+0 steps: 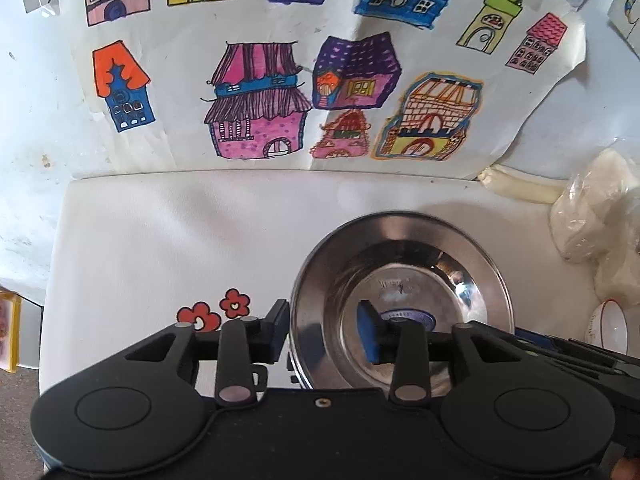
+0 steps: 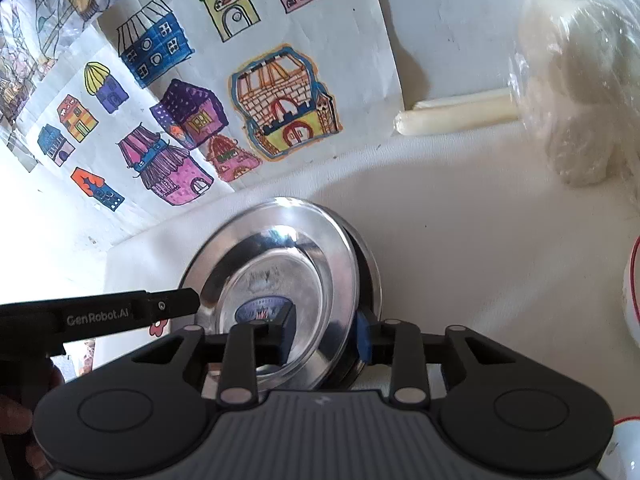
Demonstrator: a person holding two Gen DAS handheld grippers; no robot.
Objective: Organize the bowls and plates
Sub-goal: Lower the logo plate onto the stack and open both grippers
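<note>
A stack of shiny steel deep plates (image 1: 404, 252) rests on the white tabletop (image 1: 180, 240). My left gripper (image 1: 324, 328) straddles the stack's left rim, one finger outside and the blue-padded finger (image 1: 367, 332) inside the dish. Its pads stand apart from the metal, so it is open. In the right wrist view my right gripper (image 2: 324, 334) straddles the right rim of the same steel stack (image 2: 280, 248), with the blue pad (image 2: 362, 338) outside. A gap shows on the inner side, so it is open too. The left gripper's finger (image 2: 172, 304) reaches the stack's left edge.
A white bowl with a red rim (image 1: 608, 328) stands right of the stack, also seen as the white bowl (image 2: 632, 292) at the right edge. A clear plastic bag of white stuff (image 2: 580, 92) lies at the back right. A sheet with drawn coloured houses (image 1: 280, 80) covers the back.
</note>
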